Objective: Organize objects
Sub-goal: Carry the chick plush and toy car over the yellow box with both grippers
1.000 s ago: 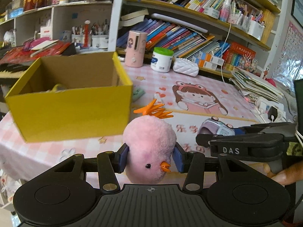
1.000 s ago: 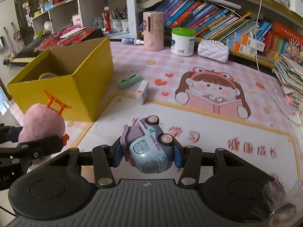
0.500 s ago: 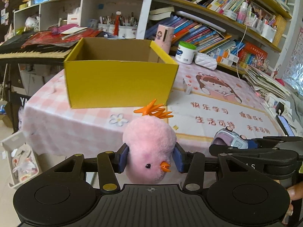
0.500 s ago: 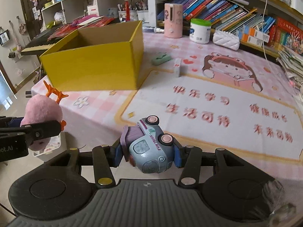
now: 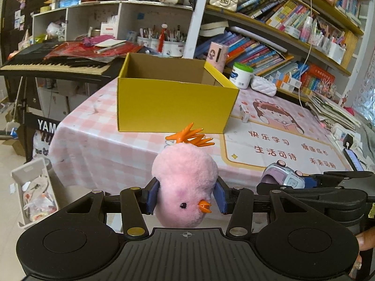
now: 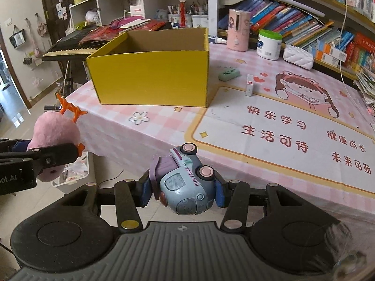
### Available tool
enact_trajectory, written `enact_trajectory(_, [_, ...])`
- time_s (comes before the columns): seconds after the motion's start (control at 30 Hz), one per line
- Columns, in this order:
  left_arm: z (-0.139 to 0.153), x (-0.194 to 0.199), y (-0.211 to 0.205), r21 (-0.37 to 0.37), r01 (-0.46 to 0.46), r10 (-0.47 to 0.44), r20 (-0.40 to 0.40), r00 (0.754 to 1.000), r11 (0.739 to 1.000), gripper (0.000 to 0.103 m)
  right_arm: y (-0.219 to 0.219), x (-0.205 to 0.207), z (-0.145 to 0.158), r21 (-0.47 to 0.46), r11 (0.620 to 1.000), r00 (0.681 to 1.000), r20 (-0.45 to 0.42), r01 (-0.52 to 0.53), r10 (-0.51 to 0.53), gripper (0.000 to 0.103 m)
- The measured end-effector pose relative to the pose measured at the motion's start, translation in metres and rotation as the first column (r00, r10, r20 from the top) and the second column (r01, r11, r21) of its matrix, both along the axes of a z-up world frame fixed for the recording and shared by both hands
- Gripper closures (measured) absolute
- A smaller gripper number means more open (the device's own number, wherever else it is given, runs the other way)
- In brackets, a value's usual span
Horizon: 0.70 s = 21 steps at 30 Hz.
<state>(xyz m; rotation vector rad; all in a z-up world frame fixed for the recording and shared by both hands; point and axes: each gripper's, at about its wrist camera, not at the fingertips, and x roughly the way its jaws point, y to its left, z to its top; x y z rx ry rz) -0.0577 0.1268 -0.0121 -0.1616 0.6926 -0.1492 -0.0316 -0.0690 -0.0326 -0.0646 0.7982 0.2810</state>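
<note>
The left gripper (image 5: pixel 186 197) is clamped on a pink plush chick (image 5: pixel 185 185), its blue pads pressing the soft body from both sides so the toy sits upright with its orange crest up. The right gripper (image 6: pixel 181 190) pinches a small blue toy truck (image 6: pixel 185 182) tipped on its side, wheels facing up. Both are held off the near table (image 6: pixel 164 126) edge, and ahead of them stands the open yellow box (image 6: pixel 154 75), most likely where both toys belong.
</note>
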Motion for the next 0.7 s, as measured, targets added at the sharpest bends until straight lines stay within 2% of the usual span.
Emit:
enact_trajectory(0.3, [0.005, -0.007, 0.015, -0.01, -0.018, 0.018, 0.024, 1.0, 1.0, 0.056, 0.017, -0.004, 0.007, -0.016, 1.0, 1.0, 0.021, -0.021, 0.022, 0.056])
enact_trajectory(0.7, [0.009, -0.003, 0.02, -0.047, 0.016, -0.014, 0.046, 0.999, 0.999, 0.056, 0.026, -0.008, 0.02, -0.056, 0.998, 0.999, 0.032, -0.011, 0.013, 0.056])
